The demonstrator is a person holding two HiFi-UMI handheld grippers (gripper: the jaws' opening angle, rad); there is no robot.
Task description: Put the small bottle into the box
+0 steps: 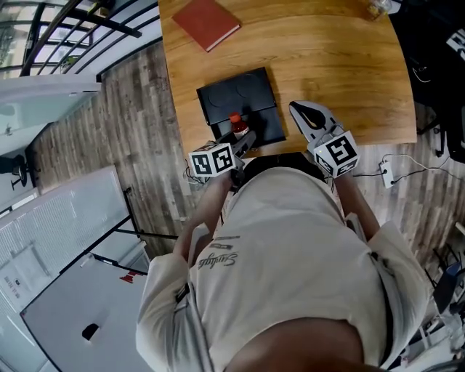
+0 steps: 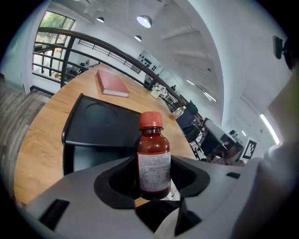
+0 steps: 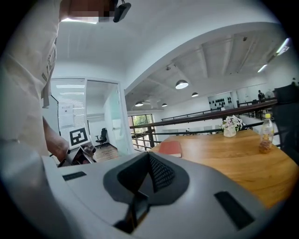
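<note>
The bench [image 1: 327,65] is mostly bare wood. The black box [image 1: 232,94] sits close to its near edge, nearer the left side than the right, and a red book [image 1: 206,22] lies well apart from it toward the far left corner. The box looks open, with a flat black panel toward the far edge and a darker recess toward me. I cannot tell from here which part is the lid and which the compartment, so I should confirm that before I commit.

My left hand-held gripper [image 1: 240,135] is clamped on the small bottle [image 2: 153,161], with the jaws closed around its lower body, across the label. The bottle is upright, red cap on top, and hangs over the near part of the box, apparently not touching it yet. My right hand-held gripper [image 3: 148,175] has its jaws together with nothing between them, and it hovers off to the right of the box near the bench's near edge.

I judge that the carry is nearly done and the placement remains. To do it well, I should centre the bottle over the recess, clear of the walls, and lower it straight down with the base level. The bottle is tall and narrow, so it will likely tip if I let go early or off-square. I should open the jaws only once the base is seated, then draw back without brushing the cap. The right hand-held gripper can steady the box's edge if the box slides.
</note>
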